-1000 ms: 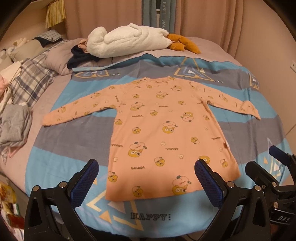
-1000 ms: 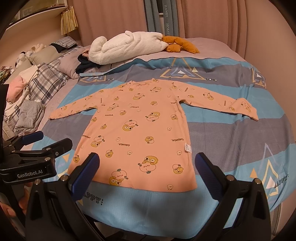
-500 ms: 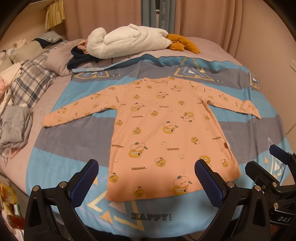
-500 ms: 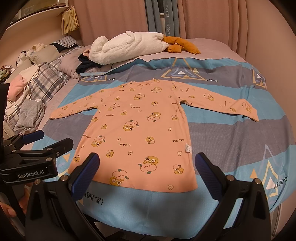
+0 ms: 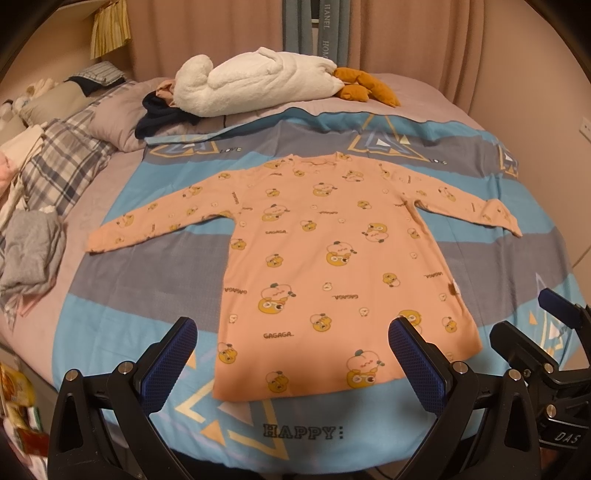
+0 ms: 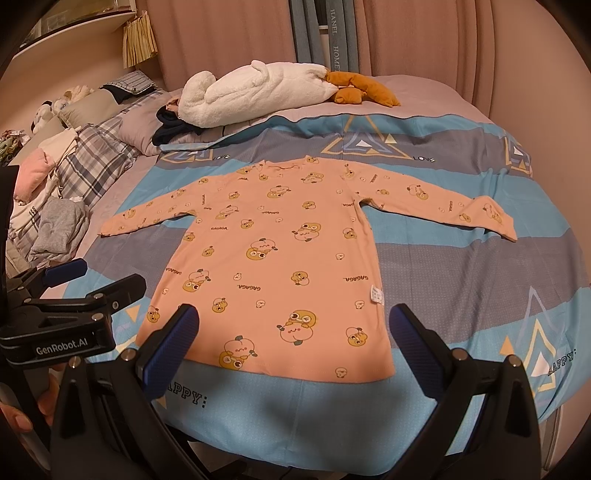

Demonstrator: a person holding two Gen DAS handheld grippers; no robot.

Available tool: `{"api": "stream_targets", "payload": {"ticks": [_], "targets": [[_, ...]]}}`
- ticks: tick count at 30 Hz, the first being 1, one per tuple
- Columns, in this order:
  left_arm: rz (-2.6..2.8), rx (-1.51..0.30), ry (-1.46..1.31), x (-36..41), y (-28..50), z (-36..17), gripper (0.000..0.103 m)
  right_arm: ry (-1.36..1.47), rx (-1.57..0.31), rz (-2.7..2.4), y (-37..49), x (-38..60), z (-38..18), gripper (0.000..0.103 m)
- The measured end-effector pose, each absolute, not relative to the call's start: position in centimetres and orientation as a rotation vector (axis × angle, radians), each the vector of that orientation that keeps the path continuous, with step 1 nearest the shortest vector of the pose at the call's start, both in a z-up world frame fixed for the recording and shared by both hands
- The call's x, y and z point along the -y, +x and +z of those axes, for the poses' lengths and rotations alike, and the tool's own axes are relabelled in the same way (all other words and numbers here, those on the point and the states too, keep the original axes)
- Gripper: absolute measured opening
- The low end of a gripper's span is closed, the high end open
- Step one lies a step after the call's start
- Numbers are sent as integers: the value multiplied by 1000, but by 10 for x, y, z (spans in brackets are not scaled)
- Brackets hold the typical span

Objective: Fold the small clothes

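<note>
A small peach long-sleeved shirt (image 5: 325, 258) (image 6: 273, 254) with yellow cartoon prints lies flat on the bed, sleeves spread to both sides, hem towards me. My left gripper (image 5: 291, 350) hovers open above the hem, nothing between its blue pads. My right gripper (image 6: 291, 339) is also open and empty, over the hem's right part. Each gripper shows at the edge of the other's view: the right one (image 5: 546, 332) and the left one (image 6: 92, 280).
The bed has a blue and grey striped cover (image 5: 147, 295). A white plush blanket (image 5: 251, 85) and an orange soft toy (image 5: 365, 86) lie at the far end. Plaid bedding (image 5: 55, 170) and a grey garment (image 5: 29, 243) sit at the left. Curtains (image 6: 240, 33) hang behind.
Both cameras have drifted slightly; the shirt sits a little farther away in view. Nothing was grasped and both grippers stay open.
</note>
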State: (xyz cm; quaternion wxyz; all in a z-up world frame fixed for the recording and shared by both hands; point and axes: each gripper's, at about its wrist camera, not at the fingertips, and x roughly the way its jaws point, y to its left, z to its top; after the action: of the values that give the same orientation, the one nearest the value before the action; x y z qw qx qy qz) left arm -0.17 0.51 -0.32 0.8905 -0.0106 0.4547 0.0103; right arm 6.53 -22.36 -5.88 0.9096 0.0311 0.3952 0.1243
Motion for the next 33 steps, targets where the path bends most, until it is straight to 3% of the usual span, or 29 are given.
{"api": "stream_targets", "payload": {"ticks": [33], "targets": [[20,-945,-67,-18,0,-11,102,107,-836,276,67,226,-65,103]]}}
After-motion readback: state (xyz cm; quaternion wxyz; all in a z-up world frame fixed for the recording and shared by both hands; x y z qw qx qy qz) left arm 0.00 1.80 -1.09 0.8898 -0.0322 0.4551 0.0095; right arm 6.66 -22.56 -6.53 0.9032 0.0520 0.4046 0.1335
